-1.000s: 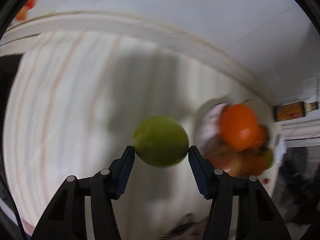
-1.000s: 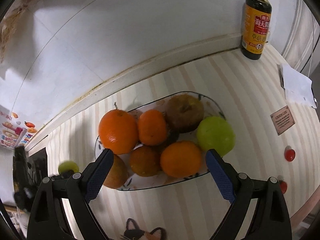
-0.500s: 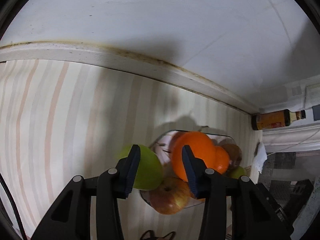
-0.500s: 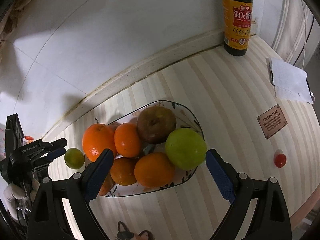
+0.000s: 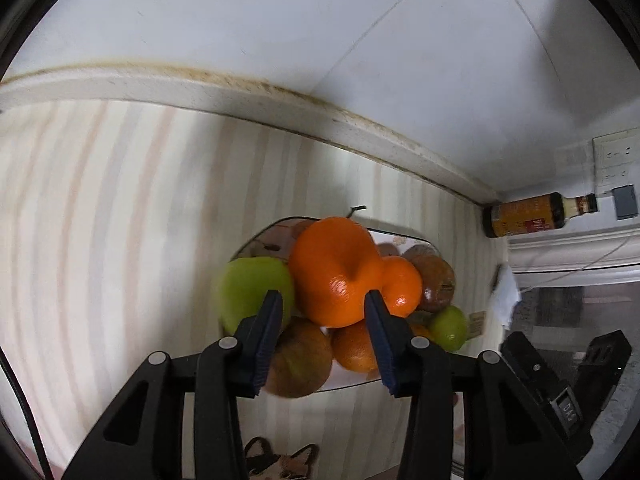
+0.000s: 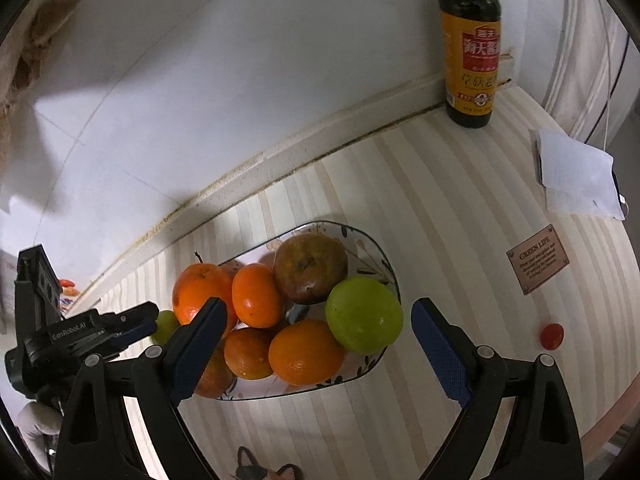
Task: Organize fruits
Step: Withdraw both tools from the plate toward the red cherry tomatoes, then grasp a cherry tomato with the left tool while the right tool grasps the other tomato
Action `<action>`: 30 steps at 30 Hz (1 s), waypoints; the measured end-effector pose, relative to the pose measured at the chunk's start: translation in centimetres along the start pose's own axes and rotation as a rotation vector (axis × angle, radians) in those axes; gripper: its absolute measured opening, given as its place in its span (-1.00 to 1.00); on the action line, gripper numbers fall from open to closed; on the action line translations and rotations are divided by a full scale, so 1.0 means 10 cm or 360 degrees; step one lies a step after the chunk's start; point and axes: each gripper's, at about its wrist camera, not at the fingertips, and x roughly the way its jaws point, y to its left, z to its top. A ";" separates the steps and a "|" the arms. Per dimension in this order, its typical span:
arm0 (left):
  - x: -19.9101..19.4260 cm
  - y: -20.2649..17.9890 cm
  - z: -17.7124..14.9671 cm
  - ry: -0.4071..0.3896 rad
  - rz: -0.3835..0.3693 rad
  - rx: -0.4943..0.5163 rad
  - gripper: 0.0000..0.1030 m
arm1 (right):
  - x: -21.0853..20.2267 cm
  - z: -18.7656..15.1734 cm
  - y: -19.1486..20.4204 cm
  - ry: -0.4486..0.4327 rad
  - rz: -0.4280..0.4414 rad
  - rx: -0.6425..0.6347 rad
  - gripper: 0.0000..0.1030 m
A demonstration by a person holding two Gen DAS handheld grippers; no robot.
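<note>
1. In the left wrist view, the left gripper is seen with its jaws parted and nothing clamped between them; the big orange is framed in the gap just beyond the tips.
2. A green apple is found just outside the left jaw, at the near-left edge of the plate, touching the big orange; its outline is blurred.
3. A brownish apple is seen below and between the jaws, at the plate's near rim, partly hidden by the left jaw.
4. In the right wrist view, the right gripper is held with its jaws wide apart and empty, straddling the near side of the plate.
5. Between those jaws, an orange and a second green apple are seen side by side, the apple nearer the right jaw.
6. Past them, a small orange and a brown apple are piled touching one another.
7. The left gripper is visible left of the left jaw, with the green apple just beside its tips.
8. Farther right of the right jaw, a small red object and a card lie on the striped bench.
9. Farthest, a sauce bottle stands upright against the wall.
</note>
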 end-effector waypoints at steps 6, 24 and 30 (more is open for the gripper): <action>-0.33 -0.35 -0.36 -0.0165 0.0273 0.0202 0.54 | -0.18 -0.05 -0.14 0.0016 -0.0024 -0.0020 0.85; 0.82 -1.87 -1.55 -0.0175 0.0801 0.0711 0.83 | -0.11 -0.30 -1.71 0.0214 -0.0335 -0.0174 0.09; 1.00 -2.14 -1.67 -0.0154 0.0817 0.0727 0.83 | 0.26 -0.37 -1.88 0.0283 -0.0347 -0.0258 -0.44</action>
